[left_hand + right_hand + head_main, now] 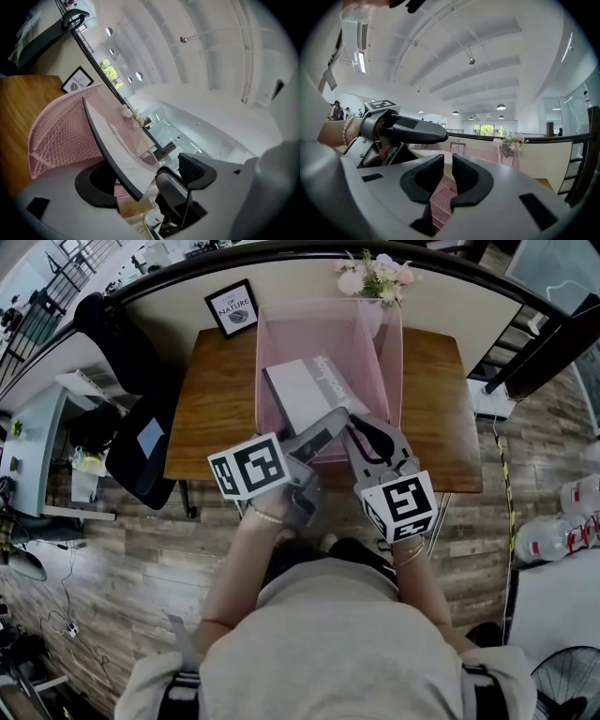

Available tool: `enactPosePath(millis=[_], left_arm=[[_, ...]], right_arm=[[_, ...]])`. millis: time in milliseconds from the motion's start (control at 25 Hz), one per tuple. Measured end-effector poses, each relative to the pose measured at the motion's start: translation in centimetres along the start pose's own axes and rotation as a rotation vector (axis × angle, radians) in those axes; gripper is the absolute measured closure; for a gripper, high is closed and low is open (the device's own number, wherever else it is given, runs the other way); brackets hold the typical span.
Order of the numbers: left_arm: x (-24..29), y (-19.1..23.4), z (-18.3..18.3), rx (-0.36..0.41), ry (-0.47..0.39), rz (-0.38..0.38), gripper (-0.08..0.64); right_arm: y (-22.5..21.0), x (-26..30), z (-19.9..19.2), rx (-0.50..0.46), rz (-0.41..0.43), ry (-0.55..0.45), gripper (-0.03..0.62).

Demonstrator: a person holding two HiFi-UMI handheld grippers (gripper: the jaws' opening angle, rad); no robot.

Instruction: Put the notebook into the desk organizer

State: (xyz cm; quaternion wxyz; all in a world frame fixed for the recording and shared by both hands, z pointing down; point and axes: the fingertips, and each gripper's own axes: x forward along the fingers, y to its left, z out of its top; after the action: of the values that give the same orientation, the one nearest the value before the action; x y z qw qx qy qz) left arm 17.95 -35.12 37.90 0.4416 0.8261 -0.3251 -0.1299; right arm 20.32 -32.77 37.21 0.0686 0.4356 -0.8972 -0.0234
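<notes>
Pink mesh organizer (389,348) sits mid-desk (211,399), reaching from near the back edge almost to the front edge. The grey notebook (305,390) is already inside it, lying tilted. The left gripper (326,426) is spread wide, with the notebook's near corner between its jaws and neither pad pressing on it. The right gripper (367,435) is almost closed and seems to clamp nothing; mesh shows through the slit. The notebook looks light, fairly stiff and slick-covered. It is best pinched across its thickness near a corner or the spine.
</notes>
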Motion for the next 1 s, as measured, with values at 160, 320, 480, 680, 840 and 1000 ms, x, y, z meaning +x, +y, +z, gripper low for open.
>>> enactPosePath(millis=[160,320,480,680,840,1000], left_arm=[[-0.3,-0.1,-0.3,-0.018,-0.001,-0.009,0.153],[-1.0,-0.1,-0.9,-0.053,-0.004,-0.017,0.160],[-1.9,0.2,-1.5,-0.090,-0.013,-0.021,0.161],[-2.8,0.9,-2.5,-0.087,-0.017,-0.010,0.190],[-3.3,1.8,-3.3,-0.079,-0.008,0.025,0.193],[-3.9,2.7,-3.8,-0.086,-0.024,0.055,0.195]], right_arm=[[-0.2,0.4,-0.2,0.004,0.003,0.005,0.523],[-0.1,0.6,-0.7,0.010,0.013,0.017,0.523],[0.2,0.8,-1.3,0.018,0.020,0.030,0.524],[0.5,0.6,-1.9,0.018,0.030,0.050,0.523],[1.0,0.4,-2.6,0.018,0.039,0.074,0.523],[1.5,0.2,-2.9,0.019,0.058,0.085,0.523]])
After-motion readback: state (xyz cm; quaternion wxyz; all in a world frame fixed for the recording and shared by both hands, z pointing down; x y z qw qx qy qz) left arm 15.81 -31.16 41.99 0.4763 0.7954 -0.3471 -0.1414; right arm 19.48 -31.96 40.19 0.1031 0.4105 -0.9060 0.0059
